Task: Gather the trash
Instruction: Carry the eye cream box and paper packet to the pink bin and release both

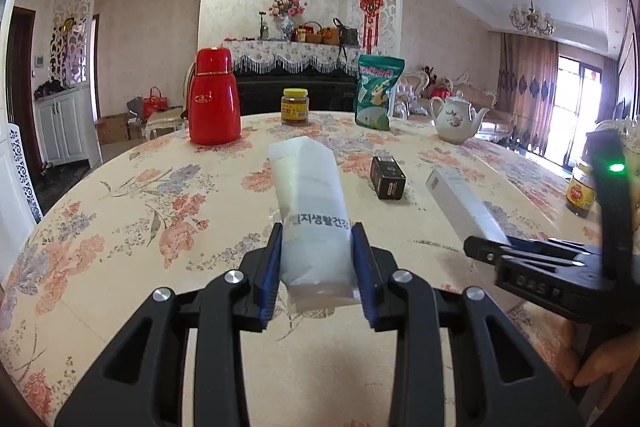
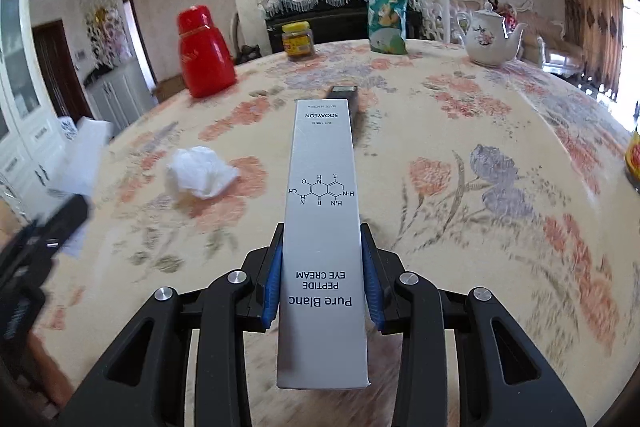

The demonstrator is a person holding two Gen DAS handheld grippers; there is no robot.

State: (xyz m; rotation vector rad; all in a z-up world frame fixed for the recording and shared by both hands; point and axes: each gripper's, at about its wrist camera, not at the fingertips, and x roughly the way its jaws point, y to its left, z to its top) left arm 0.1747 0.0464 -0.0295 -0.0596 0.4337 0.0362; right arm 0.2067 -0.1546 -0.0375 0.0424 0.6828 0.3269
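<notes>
My left gripper (image 1: 316,251) is shut on a white paper packet (image 1: 310,203) with Korean print, held above the floral table. My right gripper (image 2: 323,255) is shut on a long grey eye cream box (image 2: 322,211); that box also shows at the right of the left wrist view (image 1: 460,203). A crumpled white tissue (image 2: 200,177) lies on the table left of the box. A small black box (image 1: 387,177) lies on the table beyond the packet; its end shows past the grey box in the right wrist view (image 2: 343,91). The left gripper and white packet (image 2: 80,155) appear blurred at the left edge.
On the far side of the table (image 1: 160,187) stand a red thermos (image 1: 214,97), a yellow-lidded jar (image 1: 295,106), a green snack bag (image 1: 376,91) and a white teapot (image 1: 456,121). Another jar (image 1: 582,193) stands at the right edge.
</notes>
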